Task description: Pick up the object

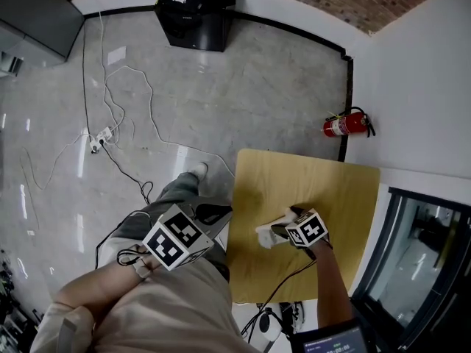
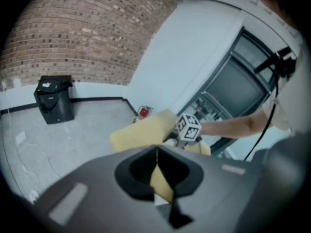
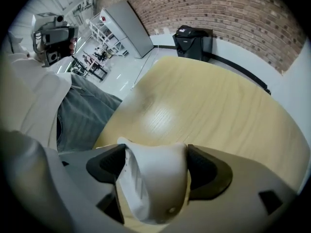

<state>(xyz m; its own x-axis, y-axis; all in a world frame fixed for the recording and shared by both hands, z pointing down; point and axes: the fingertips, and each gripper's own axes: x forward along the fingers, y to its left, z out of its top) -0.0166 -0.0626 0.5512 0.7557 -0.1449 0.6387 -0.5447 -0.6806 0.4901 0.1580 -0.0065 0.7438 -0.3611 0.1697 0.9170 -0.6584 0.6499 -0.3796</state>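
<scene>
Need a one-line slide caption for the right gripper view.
Right gripper, fingers wide, straddling a white object on the wooden table.

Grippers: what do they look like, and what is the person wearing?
The left gripper and right gripper each have a grey body, dark jaws and a white cube with black square markers. A black cable trails from the right one. The person wears a beige top and grey trousers.

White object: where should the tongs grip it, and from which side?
Probably across the rounded body of the white object, from the near edge of the table as the right tongs sit: curved flanks face the jaws; its thin flap looks flimsy.
</scene>
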